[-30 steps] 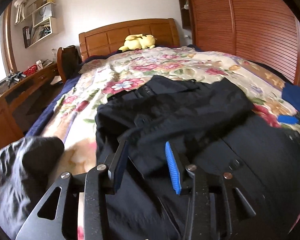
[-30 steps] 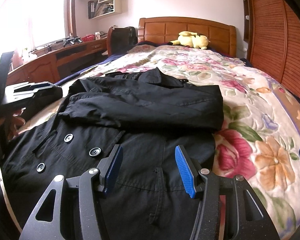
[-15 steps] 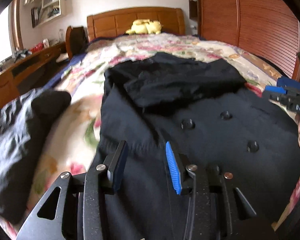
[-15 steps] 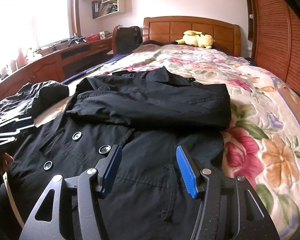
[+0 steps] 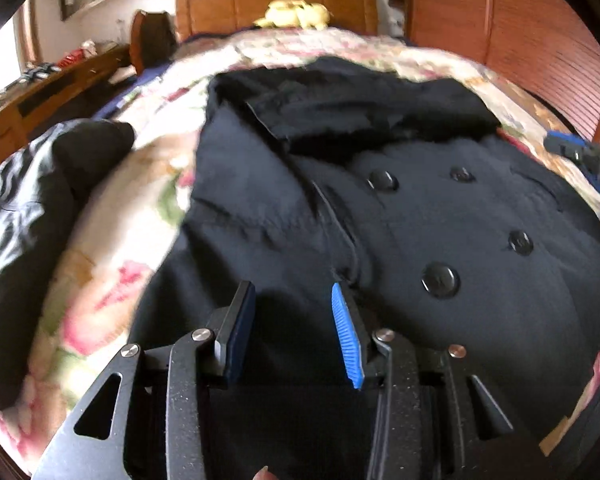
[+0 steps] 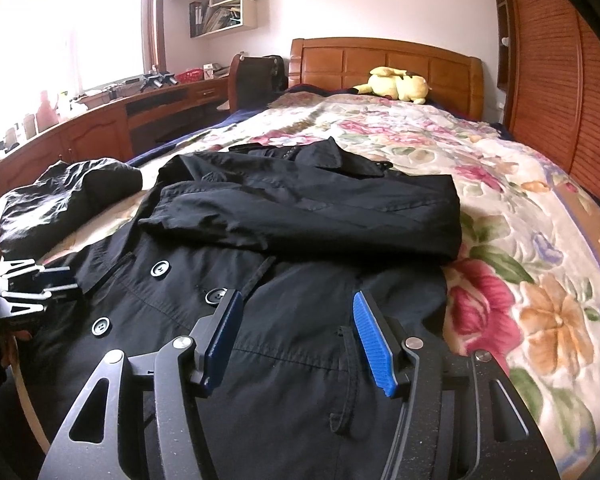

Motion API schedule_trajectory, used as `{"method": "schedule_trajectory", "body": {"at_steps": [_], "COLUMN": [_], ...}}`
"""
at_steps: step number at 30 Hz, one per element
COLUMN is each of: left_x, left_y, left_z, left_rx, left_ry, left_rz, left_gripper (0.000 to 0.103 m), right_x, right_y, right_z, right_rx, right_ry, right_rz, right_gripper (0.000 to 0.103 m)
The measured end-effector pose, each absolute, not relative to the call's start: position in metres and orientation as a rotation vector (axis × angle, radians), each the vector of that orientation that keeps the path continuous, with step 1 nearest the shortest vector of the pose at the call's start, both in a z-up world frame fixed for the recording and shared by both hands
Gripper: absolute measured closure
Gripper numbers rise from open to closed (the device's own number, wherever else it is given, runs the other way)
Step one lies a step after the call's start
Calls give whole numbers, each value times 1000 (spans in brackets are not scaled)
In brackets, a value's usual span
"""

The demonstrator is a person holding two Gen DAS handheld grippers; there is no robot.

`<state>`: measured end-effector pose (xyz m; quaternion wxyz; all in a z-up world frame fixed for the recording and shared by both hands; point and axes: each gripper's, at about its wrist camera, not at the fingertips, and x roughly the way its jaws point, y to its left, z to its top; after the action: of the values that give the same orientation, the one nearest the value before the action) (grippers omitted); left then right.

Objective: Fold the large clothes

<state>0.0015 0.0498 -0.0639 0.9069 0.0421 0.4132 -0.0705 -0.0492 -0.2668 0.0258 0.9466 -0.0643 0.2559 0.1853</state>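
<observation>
Black coat lying long-ways down the bed, collar toward the headboard

I've got the floral bedspread [image 6: 500, 200] under a black double-breasted coat [image 6: 300, 280], sleeves folded across its chest, hem nearest me; a wooden headboard [image 6: 384, 60] and yellow plush toy [image 6: 396, 84] sit beyond. My left gripper [image 5: 294, 332] and right gripper [image 6: 296, 340] both hover over the coat's lower half, fingers spread, gripping nothing.

Coat [image 6: 300, 320]: black, w/ black buttons [image 6: 159, 268]. Bedspread [image 6: 500, 200]: cream, floral print in pink, red, orange + green leaves. 2nd garment [image 6: 68, 196] at left: black, shiny. Plush toy [image 6: 396, 84]: yellow. Headboard [image 6: 380, 60]: orange-brown wood. Right tool [image 6: 296, 336] & left tool [image 5: 294, 332]: black frames, blue pads.
</observation>
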Motion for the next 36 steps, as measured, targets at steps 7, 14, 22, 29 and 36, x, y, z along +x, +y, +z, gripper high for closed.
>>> {"method": "schedule_trajectory", "body": {"at_steps": [7,14,22,29,36], "left_x": [-2,-23,-51,-57,-56], "left_y": [41,58,113,119,117], "left_z": [-67,-51,-51,-56,-60], "left_rx": [85,98,78,59,75], "left_ry": [881,822,821,823,822], "left_rz": [-193,-111,-11,-21,-15], "left_gripper": [62,62,62,62,62], "right_x": [-57,-80,-113,-130,-133], "right_y": [-272,-291,-331,-345,-348], "right_z": [25,25,21,12,4], "right_rx": [-147,-177,-254,-256,-224], "right_ry": [516,534,613,698,742], "right_rz": [360,320,224,203,227], "right_gripper": [43,37,35,35,35]}}
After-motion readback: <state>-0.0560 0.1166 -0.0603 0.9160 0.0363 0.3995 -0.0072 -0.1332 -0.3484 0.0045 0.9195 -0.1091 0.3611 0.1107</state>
